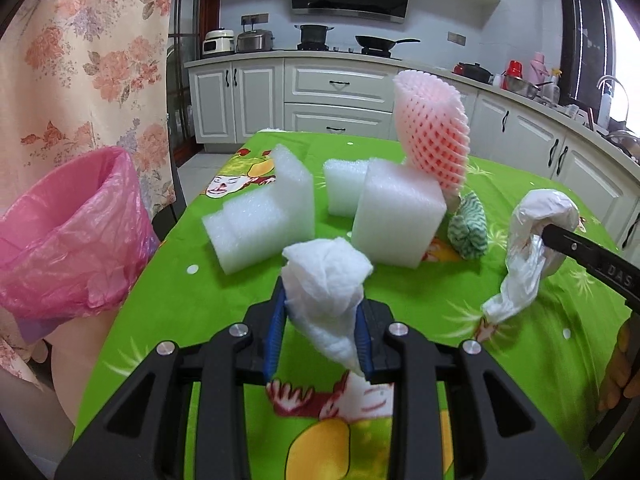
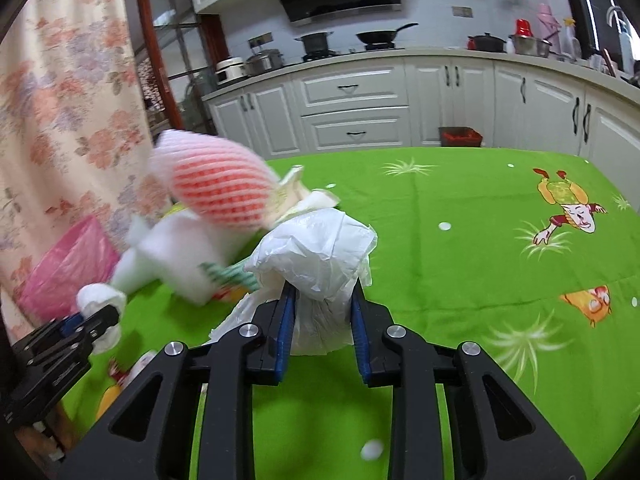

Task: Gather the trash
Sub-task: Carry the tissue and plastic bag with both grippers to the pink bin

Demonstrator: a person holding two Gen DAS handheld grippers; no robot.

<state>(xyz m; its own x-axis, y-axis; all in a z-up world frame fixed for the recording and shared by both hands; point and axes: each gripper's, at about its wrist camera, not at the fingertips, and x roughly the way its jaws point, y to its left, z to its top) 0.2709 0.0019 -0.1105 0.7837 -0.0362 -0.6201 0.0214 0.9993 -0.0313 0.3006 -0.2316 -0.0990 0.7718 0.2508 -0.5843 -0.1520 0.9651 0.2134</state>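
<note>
My left gripper (image 1: 322, 312) is shut on a crumpled white tissue (image 1: 326, 276), lifted above the green tablecloth (image 1: 192, 292). My right gripper (image 2: 324, 300) is shut on a bunched white plastic bag (image 2: 320, 252), also off the table. In the left wrist view the right gripper's fingertips (image 1: 556, 236) show at the right, pinching the plastic bag (image 1: 532, 232). The left gripper (image 2: 100, 318) with the tissue (image 2: 98, 296) shows at the lower left of the right wrist view. A bin lined with a pink bag (image 1: 68, 232) stands past the table's left edge.
On the table lie white foam blocks (image 1: 264, 220) (image 1: 400, 216) (image 1: 344, 188), a pink foam fruit net (image 1: 434, 136) standing on end, and a green-and-white cloth ball (image 1: 468, 228). A floral curtain (image 1: 80, 60) hangs behind the bin. Kitchen cabinets (image 2: 356, 100) line the far wall.
</note>
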